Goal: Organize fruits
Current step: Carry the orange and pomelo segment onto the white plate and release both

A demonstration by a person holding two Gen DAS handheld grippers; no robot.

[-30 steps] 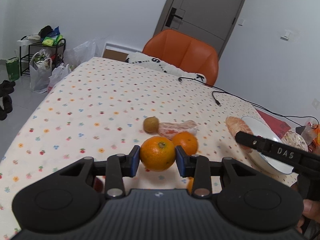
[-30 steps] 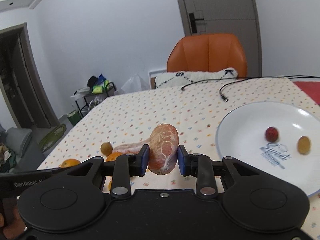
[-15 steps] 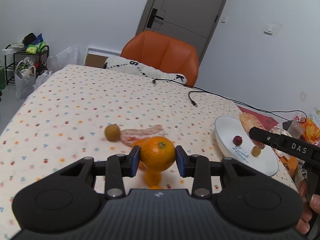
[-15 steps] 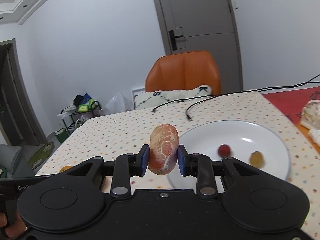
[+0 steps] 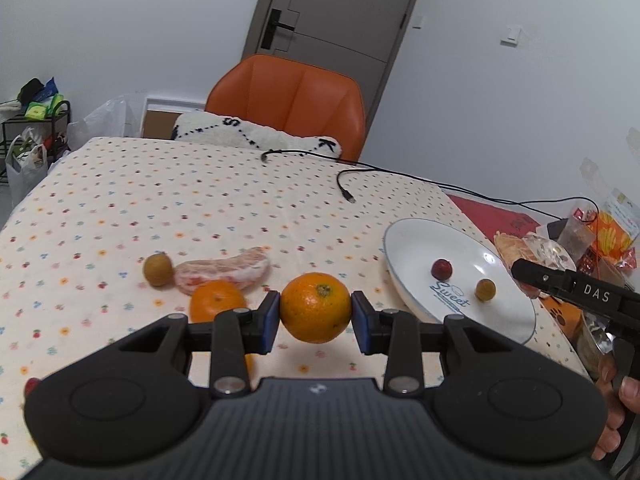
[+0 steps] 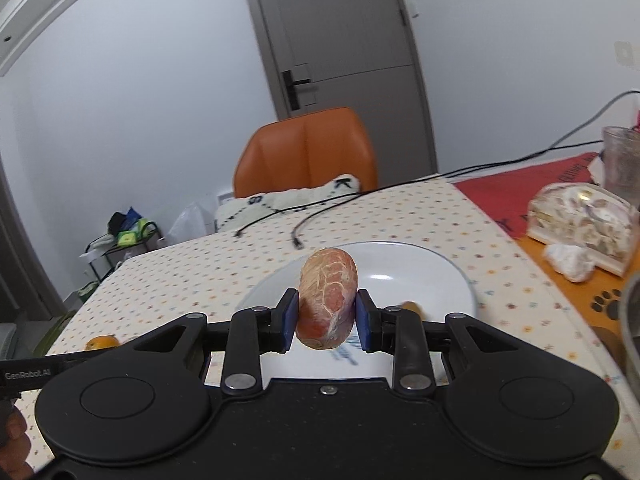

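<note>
My left gripper (image 5: 316,322) is shut on an orange (image 5: 315,307), held above the dotted tablecloth just left of the white plate (image 5: 416,248). The plate holds a small red fruit (image 5: 441,268) and a small brown fruit (image 5: 485,289). On the cloth lie a second orange (image 5: 216,300), a peeled pomelo segment (image 5: 224,270) and a brown longan (image 5: 158,268). My right gripper (image 6: 327,324) is shut on another peeled pomelo segment (image 6: 329,298), hovering over the near edge of the same white plate (image 6: 424,268). That plate's brown fruit (image 6: 410,306) peeks out behind the right finger.
Black cables (image 5: 360,168) cross the far side of the table. An orange chair (image 5: 288,100) with a white cushion stands behind it. Snack bags and a clear container (image 6: 580,224) crowd the right end. A person's hand (image 5: 618,412) holds the right gripper's handle.
Both grippers have swung right toward the plate with their fruit. The right gripper now hangs over the plate's near edge, and the left one has closed in on its left rim.
</note>
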